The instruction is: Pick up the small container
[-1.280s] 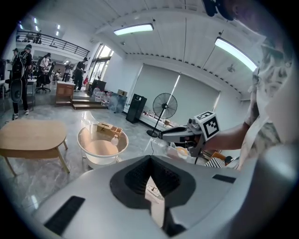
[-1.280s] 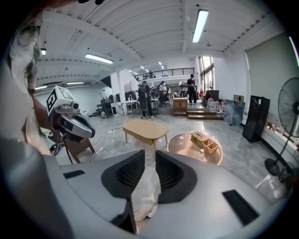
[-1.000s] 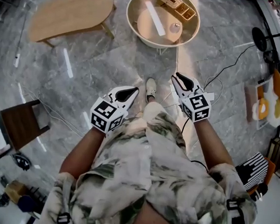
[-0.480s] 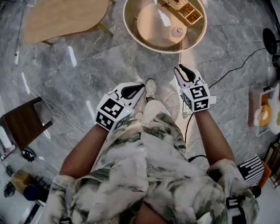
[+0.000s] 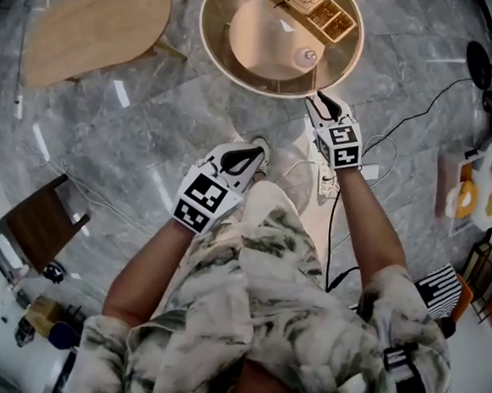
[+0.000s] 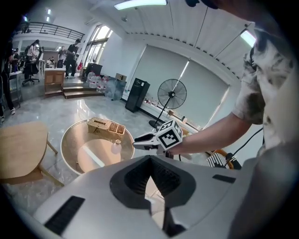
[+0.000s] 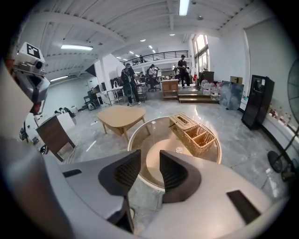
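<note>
A person is holding the right tool (image 5: 321, 96) at the rim of a round table (image 5: 208, 49), its empty jaws apart and just opening, near the small container (image 5: 306, 57) sitting there beside a basket (image 5: 316, 6), while the left tool (image 5: 256, 152) is hanging clenched and empty, farther back.

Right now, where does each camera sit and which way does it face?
Head view: on the person's head, facing steeply down; shows torso, arms, left gripper, right gripper.
Left gripper view: on that gripper, facing past its shut jaws toward the round table; right gripper shows.
Right gripper view: on that gripper, facing the table between empty jaws that have just been opening.
Shared: table, basket, small container.
</note>
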Available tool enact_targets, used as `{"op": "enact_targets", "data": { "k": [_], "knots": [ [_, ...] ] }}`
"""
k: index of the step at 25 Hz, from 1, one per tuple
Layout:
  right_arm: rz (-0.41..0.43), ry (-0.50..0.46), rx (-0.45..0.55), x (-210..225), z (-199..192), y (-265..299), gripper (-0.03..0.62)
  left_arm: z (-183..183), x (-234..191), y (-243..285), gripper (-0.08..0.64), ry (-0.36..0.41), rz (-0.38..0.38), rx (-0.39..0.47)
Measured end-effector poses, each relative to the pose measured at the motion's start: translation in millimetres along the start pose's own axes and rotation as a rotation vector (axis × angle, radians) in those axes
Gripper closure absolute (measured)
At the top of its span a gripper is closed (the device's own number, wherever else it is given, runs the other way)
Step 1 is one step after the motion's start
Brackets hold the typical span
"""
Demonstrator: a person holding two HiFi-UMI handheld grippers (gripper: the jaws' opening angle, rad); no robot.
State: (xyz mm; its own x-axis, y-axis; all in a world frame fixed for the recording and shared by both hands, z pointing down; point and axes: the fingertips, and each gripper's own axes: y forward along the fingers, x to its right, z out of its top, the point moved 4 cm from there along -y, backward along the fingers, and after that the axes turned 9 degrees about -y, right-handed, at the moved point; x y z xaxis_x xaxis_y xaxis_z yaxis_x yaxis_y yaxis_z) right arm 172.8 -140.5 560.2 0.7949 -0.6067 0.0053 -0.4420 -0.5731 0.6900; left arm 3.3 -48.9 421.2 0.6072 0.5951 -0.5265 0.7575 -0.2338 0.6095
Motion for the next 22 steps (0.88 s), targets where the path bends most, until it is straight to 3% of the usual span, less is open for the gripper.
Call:
{"op": "enact_targets", "data": {
  "k": [10,22],
  "knots": [
    [-0.121,0.121,-0.067,67.6,-50.6,102.1,0.393,7.0,-37.6,42.6,0.538,-0.006,-0.008,-0.025],
    [-0.164,0.166,-0.074,98.8,-71.5,178.6,0.369,0.8,-74.1,65.0,0.538,-0.089,0.011,-0.018]
  ]
}}
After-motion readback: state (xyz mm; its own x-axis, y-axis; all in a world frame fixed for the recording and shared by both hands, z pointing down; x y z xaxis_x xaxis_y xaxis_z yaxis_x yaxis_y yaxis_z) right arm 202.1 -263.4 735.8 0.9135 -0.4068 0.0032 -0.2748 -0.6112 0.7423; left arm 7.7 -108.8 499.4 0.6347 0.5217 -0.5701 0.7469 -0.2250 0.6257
